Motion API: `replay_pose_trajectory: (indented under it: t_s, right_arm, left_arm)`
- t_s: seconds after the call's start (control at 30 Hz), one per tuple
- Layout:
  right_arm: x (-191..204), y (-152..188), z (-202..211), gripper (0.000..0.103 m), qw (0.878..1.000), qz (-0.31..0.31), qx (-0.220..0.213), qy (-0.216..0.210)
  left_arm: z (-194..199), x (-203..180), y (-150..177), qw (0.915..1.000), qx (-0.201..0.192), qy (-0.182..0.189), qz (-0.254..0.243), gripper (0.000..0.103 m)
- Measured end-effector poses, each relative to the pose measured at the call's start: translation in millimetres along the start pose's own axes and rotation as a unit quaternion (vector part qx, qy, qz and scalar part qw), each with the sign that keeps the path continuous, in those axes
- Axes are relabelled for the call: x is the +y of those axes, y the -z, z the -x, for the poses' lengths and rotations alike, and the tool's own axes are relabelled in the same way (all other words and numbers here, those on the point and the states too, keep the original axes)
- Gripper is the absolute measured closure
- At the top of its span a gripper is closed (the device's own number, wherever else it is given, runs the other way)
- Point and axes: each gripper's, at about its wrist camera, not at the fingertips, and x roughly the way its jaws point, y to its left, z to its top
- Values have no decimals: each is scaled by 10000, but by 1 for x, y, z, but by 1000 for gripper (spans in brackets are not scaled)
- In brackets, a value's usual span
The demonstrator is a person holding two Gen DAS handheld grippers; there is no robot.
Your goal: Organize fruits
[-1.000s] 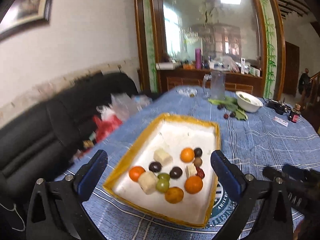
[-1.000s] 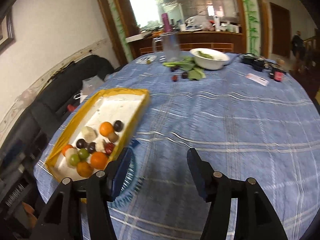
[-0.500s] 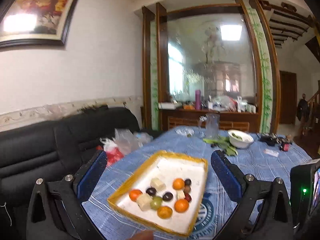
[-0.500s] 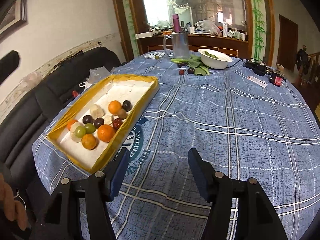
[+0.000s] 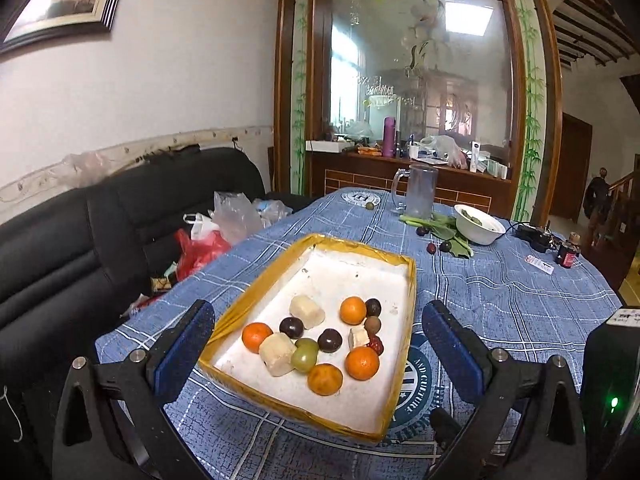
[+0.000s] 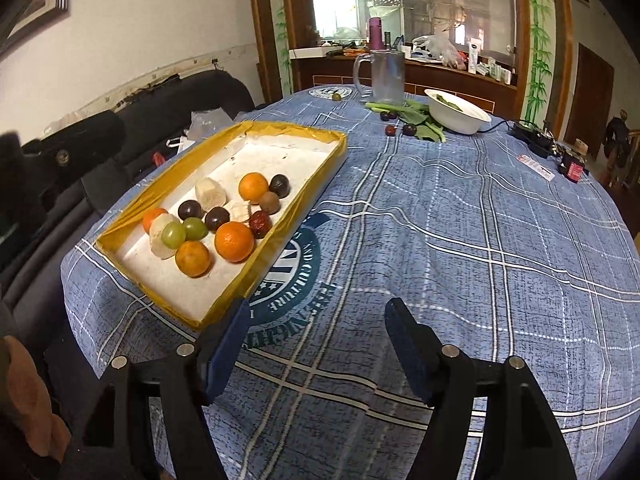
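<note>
Yellow-rimmed tray (image 5: 256,300) (blue plaid tablecloth (image 6: 460,240)).

The blue plaid tablecloth (image 6: 460,216) carries a round dark-teal printed emblem (image 6: 292,276) beside the yellow-rimmed white tray (image 6: 276,248). Its ring of white capitals reads partly "AND CULTURE" in the left wrist view; the remaining letters are too distorted to read.

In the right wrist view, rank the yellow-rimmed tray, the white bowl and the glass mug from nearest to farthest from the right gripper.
1. Yellow-rimmed tray: left of the right gripper, its corner beside the left finger.
2. White bowl: far across the table, right of centre.
3. Glass mug: at the far edge, behind the greens.
</note>
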Motion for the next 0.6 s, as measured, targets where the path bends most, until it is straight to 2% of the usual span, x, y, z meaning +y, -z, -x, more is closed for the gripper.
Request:
replay_pose_trajectory:
  t_s: [0.37, 0.6]
  right_arm:
    - [22, 3, -10, 27, 9996, 243, 158, 54]
    - [29, 5, -12, 25, 9993, 318, 202, 61]
  left_arm:
    - [-27, 20, 9, 9974, 622, -39, 353, 0]
    - [-32, 27, 12, 9963, 727, -91, 459, 0]
